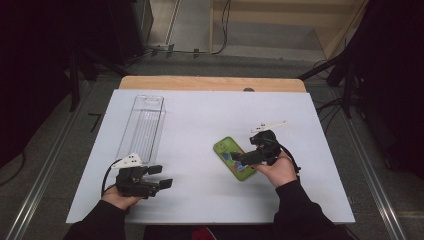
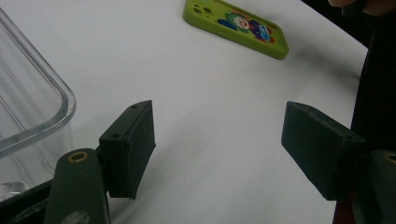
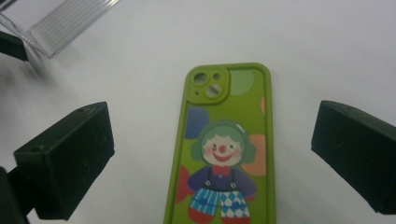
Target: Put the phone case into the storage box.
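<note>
My right hand-held gripper (image 3: 212, 154) hangs open over the green clown-print phone case (image 3: 224, 149). My left hand-held gripper (image 2: 219, 149) sits open beside the clear plastic tray (image 2: 28, 102).

Phone case (image 1: 234, 158) right of container (image 1: 142, 127)

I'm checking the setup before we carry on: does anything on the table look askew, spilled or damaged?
Nothing stands out. The green phone case lies flat and intact on the white table, at a slant, between the open jaws of the right gripper. The clear tray sits upright. No spills.
</note>
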{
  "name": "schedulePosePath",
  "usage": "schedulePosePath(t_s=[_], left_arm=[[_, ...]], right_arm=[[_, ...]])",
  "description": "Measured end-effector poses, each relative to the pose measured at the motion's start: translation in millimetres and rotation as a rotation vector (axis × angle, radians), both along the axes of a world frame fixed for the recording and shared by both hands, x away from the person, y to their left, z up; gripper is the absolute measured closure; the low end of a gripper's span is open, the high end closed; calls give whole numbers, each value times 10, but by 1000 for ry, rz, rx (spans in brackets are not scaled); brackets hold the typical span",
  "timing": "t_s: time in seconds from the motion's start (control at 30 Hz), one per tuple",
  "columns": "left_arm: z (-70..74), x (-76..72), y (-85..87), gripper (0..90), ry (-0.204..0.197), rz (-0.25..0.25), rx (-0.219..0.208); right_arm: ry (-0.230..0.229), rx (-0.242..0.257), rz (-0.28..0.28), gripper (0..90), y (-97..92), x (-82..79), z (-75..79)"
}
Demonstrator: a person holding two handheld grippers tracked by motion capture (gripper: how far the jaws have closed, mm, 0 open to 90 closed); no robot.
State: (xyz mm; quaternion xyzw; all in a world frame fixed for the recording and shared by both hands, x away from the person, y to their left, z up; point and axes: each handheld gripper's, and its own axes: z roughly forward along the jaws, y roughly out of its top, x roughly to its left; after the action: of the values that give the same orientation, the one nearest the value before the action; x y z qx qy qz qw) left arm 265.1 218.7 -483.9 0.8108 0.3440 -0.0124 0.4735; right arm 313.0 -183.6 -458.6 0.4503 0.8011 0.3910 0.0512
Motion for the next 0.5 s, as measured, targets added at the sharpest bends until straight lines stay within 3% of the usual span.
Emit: schedulePosePath(t_s=[0.5], left_arm=[[-3,5,5,264,1,4,-1]], right_arm=[[-6,-34,22,0,173,120,4]])
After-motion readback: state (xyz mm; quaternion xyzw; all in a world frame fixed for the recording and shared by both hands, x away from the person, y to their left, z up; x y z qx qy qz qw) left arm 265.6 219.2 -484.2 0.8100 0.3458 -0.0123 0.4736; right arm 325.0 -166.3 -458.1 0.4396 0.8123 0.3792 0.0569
